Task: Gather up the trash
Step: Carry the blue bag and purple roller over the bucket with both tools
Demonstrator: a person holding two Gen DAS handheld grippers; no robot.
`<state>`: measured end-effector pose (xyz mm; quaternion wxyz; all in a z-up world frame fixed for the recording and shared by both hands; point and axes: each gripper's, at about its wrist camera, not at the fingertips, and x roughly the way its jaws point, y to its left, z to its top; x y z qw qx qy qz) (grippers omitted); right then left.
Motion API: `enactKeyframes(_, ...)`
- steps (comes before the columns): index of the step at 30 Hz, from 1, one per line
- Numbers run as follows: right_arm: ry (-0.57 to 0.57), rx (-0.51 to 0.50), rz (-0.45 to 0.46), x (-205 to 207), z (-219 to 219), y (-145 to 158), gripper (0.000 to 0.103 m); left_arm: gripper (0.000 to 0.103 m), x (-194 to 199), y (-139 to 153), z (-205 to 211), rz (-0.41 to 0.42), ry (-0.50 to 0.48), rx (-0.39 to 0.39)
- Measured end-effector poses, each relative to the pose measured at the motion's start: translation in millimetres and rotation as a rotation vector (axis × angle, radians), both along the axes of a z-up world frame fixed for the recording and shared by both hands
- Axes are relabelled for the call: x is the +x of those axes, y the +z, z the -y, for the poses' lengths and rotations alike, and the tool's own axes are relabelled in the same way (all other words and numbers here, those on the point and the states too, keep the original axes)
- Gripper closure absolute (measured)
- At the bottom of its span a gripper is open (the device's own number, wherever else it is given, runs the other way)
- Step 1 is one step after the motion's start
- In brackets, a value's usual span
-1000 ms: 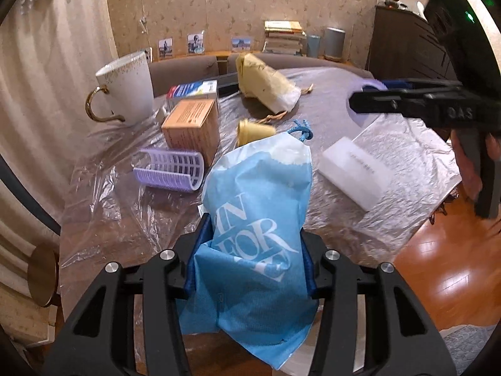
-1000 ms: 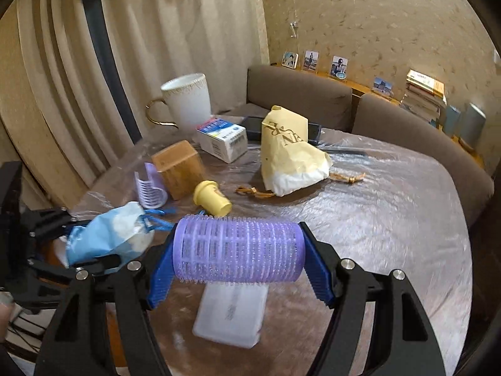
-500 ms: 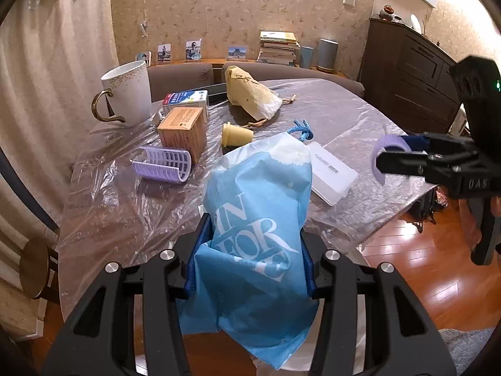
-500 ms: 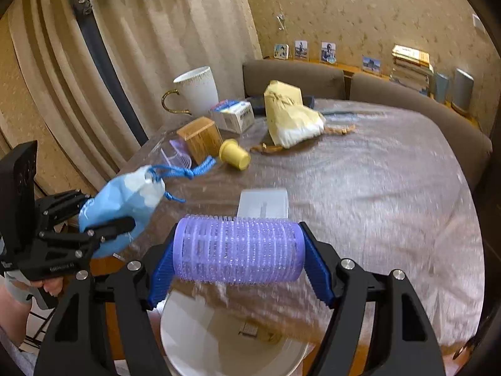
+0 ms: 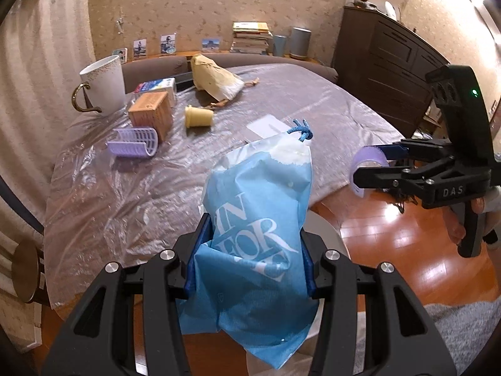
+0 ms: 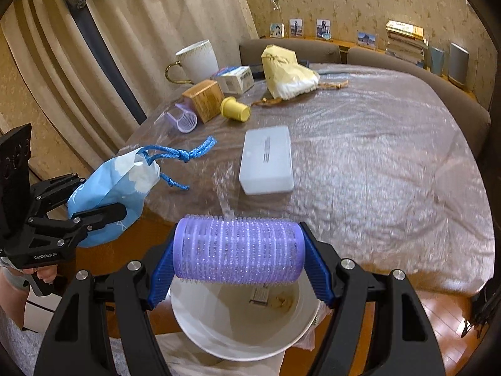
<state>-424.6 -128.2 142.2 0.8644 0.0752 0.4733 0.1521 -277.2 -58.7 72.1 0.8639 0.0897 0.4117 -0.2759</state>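
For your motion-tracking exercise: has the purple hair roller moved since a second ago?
Yes. Held in the right gripper, the purple hair roller moved from above the table back past its near edge, over the white bin.

Patterned beige wallpaper (image 5: 219, 3), dark dresser (image 5: 385, 72), glossy wooden floor (image 5: 407, 250).

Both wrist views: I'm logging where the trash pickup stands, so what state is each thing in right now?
Blue bag: clamped in left gripper, off the table.
Purple roller: clamped endwise in right gripper, above the white bin.
White bin: open, some scraps inside.
Half roller: lying on the table.
Yellow cup: tipped on its side.
Mug: upright.
Yellow bag: lying on the table.
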Motion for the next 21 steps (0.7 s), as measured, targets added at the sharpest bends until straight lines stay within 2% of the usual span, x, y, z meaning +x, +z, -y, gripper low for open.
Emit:
enactKeyframes(9, 0.002, -0.008, -0.049, -17, -3, -12, 0.033, 0.054, -22, -4, 1, -0.019, -0.059, 0.021)
enactKeyframes(21, -0.018, -0.029, -0.131, -31, -3, -40, 0.033, 0.054, -49, -29, 0, -0.108, -0.117, 0.059)
